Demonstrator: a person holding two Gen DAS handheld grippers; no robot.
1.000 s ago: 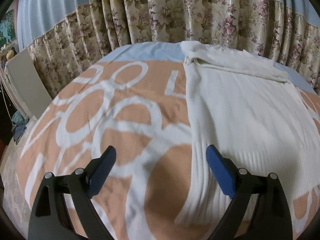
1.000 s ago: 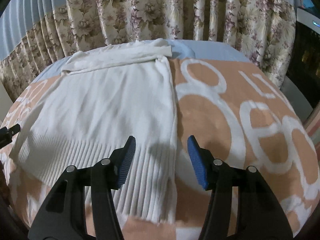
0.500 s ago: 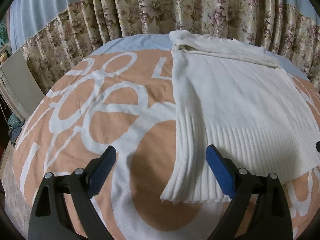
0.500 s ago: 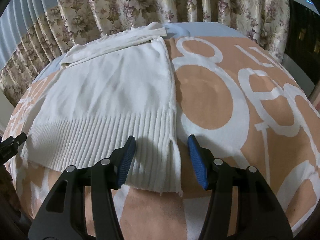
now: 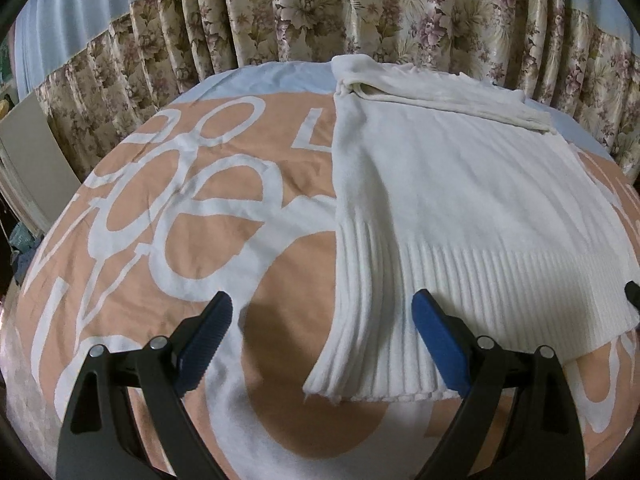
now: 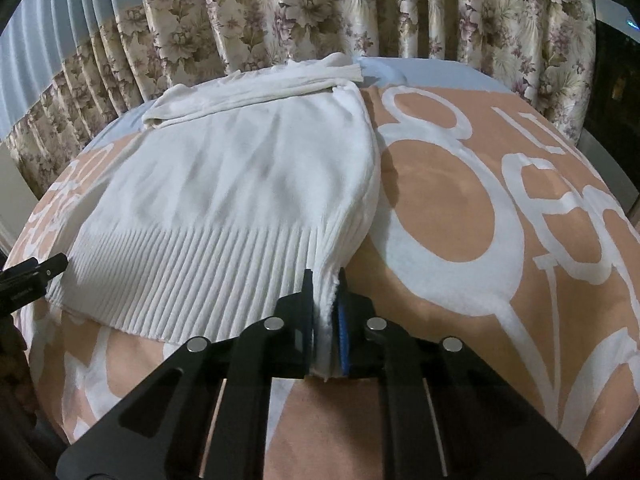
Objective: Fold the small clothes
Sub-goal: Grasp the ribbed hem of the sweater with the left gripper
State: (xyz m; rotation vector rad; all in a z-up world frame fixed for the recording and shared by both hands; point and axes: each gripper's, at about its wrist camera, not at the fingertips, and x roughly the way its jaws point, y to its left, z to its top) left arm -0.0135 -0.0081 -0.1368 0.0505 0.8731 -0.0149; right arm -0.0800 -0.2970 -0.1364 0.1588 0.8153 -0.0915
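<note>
A white knit sweater (image 5: 452,200) lies flat on an orange and white patterned blanket (image 5: 200,216), ribbed hem toward me, sleeves folded across its far end. My left gripper (image 5: 322,332) is open, its blue pads either side of the hem's left corner (image 5: 340,376), just above it. In the right wrist view the sweater (image 6: 240,184) shows again, and my right gripper (image 6: 325,292) is shut on the hem's right corner, lifting it a little. The left gripper's tip (image 6: 36,276) shows at the left edge there.
Floral curtains (image 5: 360,16) hang close behind the bed's far edge. A light cupboard (image 5: 28,160) stands off the left side. Dark furniture (image 6: 616,92) stands to the right. The blanket (image 6: 500,216) spreads wide on both sides of the sweater.
My right gripper has closed on the right corner of the hem and raised it. My left gripper has drawn back slightly toward the hem's left corner and stays open.
</note>
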